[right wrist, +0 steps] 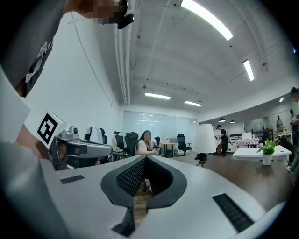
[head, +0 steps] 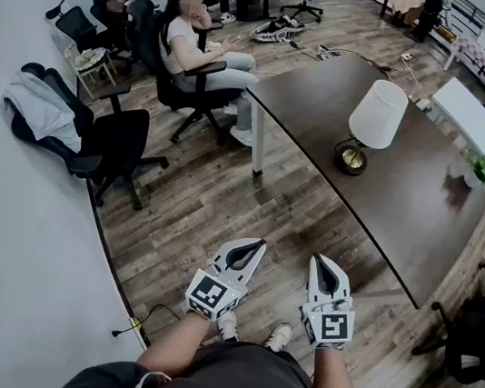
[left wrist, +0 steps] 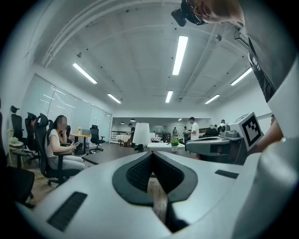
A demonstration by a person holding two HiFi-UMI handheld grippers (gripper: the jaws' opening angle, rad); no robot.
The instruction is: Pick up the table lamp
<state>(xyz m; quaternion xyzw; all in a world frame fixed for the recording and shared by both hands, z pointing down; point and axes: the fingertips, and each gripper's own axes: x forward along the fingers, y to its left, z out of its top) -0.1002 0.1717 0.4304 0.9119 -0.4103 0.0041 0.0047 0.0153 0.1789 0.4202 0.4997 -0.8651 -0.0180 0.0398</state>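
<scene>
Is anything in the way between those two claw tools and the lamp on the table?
Nothing visible does. The table lamp stands on the dark table; only wood floor and the table's near edge lie between it and the left gripper and right gripper, both shut and empty.

shade [head: 377, 113] hides most of lamp stem; right chair [head: 481, 334] cut by edge

Table lamp [head: 373, 126] stands on the far tabletop [head: 408, 198]; left tongs [head: 259, 245] and right tongs [head: 317, 260] hang closed over the near floor [head: 222, 204].
</scene>
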